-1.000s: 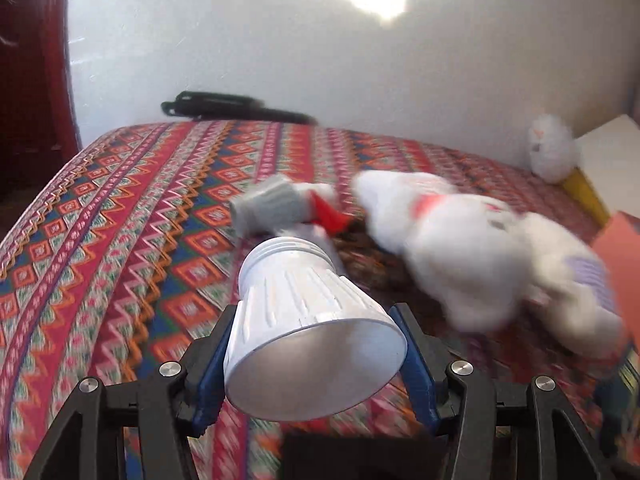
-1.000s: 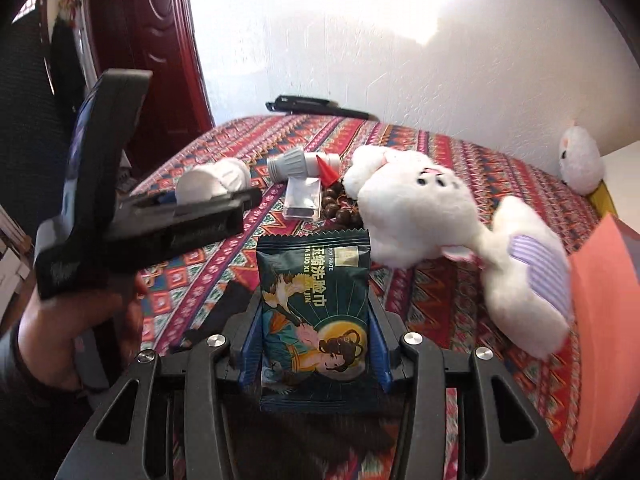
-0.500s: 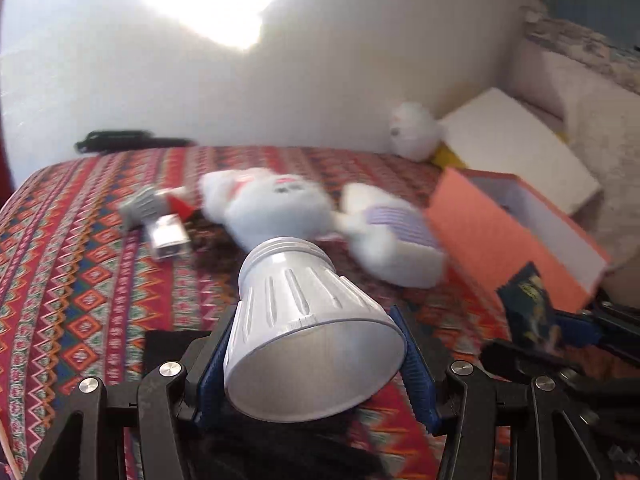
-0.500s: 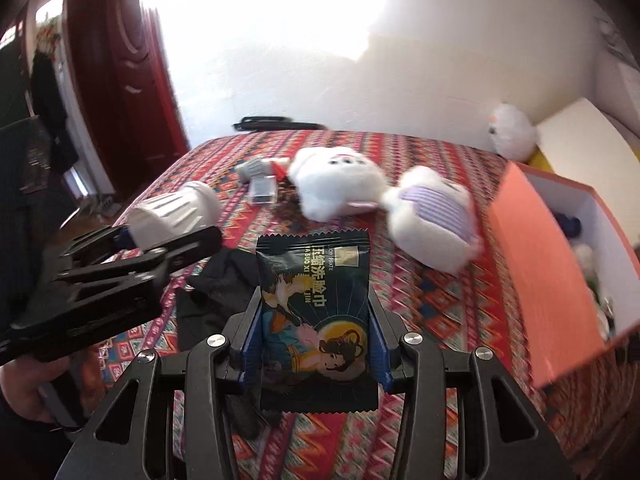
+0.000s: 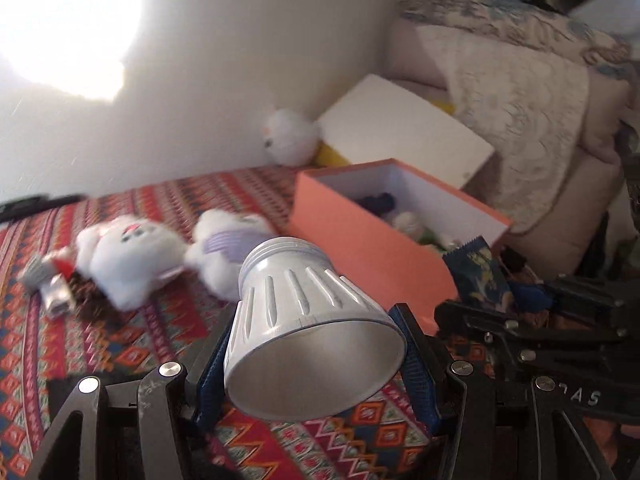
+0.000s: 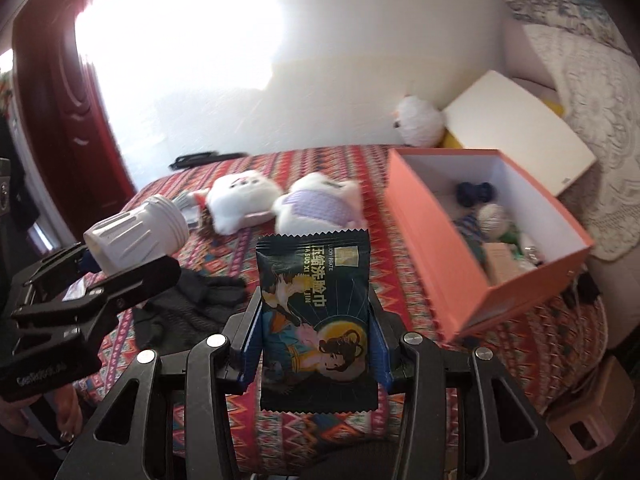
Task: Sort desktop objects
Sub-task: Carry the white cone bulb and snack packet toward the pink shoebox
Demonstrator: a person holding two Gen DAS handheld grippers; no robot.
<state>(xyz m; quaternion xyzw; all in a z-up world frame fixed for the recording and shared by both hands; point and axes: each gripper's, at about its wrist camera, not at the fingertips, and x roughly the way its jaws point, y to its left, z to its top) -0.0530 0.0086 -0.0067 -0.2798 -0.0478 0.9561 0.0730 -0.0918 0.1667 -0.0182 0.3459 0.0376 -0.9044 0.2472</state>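
Note:
My left gripper (image 5: 312,356) is shut on a white ribbed lamp housing (image 5: 308,320), held above the patterned cloth; it also shows in the right wrist view (image 6: 136,236). My right gripper (image 6: 316,336) is shut on a dark green snack packet (image 6: 316,312), also seen in the left wrist view (image 5: 476,272). An open orange box (image 6: 472,264) with several small items inside stands to the right, and shows in the left wrist view (image 5: 384,248). A white plush toy (image 6: 280,204) lies on the cloth beyond both grippers.
A black cloth (image 6: 188,308) lies on the table near the left gripper. A grey-and-red small object (image 5: 48,276) lies left of the plush. A white box lid (image 6: 520,136) and a small white plush (image 6: 416,120) stand at the back. A sofa (image 5: 540,100) is on the right.
Both grippers have swung right with their loads held. The orange box has come further into view and nearer; the plush toy has shifted left in both views.

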